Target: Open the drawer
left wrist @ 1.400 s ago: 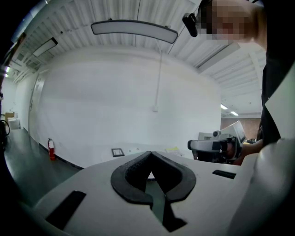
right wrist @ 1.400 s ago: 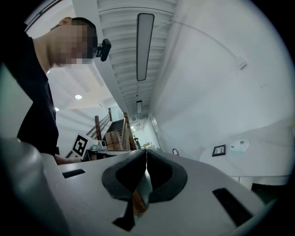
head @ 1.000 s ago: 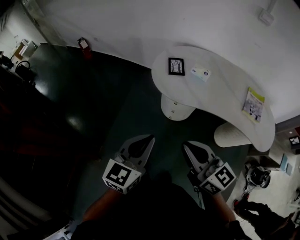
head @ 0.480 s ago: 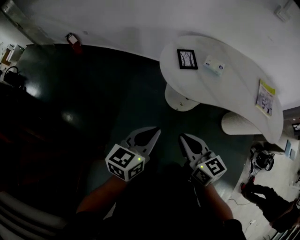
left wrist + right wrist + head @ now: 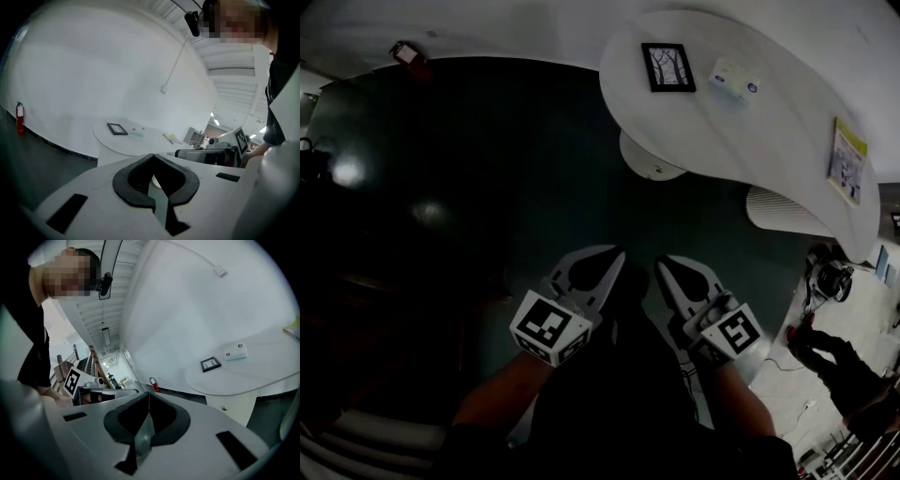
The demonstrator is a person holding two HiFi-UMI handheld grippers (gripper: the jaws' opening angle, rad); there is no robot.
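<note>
A white cabinet-like pedestal (image 5: 649, 159) stands under the curved white table (image 5: 769, 131); a small knob (image 5: 224, 408) shows on its front, and I cannot make out a drawer line. My left gripper (image 5: 617, 251) and right gripper (image 5: 661, 261) hang side by side over the dark floor, well short of the pedestal. Both are shut with nothing between the pads. In the left gripper view the left gripper's tips (image 5: 153, 155) meet below the table (image 5: 140, 140). The right gripper (image 5: 148, 393) points toward the pedestal's left.
On the table lie a black picture frame (image 5: 667, 67), a small white box (image 5: 731, 79) and a green booklet (image 5: 847, 159). A ribbed white base (image 5: 787, 211) stands to the right. A red fire extinguisher (image 5: 409, 52) sits by the wall. Equipment and cables (image 5: 830, 279) clutter the right edge.
The head view has swung so the table and pedestal sit higher and nearer. Both grippers have stayed shut, drawing slightly closer together low in the view.
</note>
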